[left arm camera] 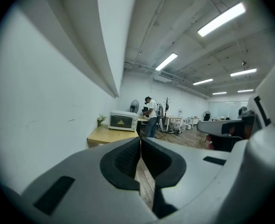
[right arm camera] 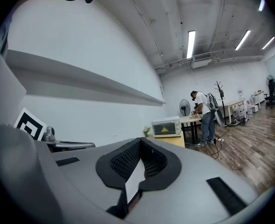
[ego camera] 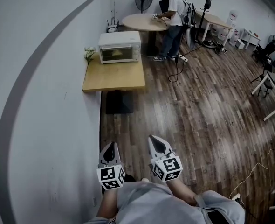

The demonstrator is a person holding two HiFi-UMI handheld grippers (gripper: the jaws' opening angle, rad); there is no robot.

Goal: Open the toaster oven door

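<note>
Toaster oven (ego camera: pixel 120 47): door closed, sat at far end of wooden table (ego camera: pixel 114 80) against wall.
Left gripper (ego camera: pixel 111 146): clenched, empty, well short of wooden table.
Right gripper (ego camera: pixel 154 139): clenched, empty.

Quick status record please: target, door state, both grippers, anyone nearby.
target: toaster oven on wooden table, against the wall
door: closed
left gripper: shut, empty, far short of the oven
right gripper: shut, empty, also far short
beside oven: small flowers, on the wall side
bystander: person standing at round table beyond the oven
</note>
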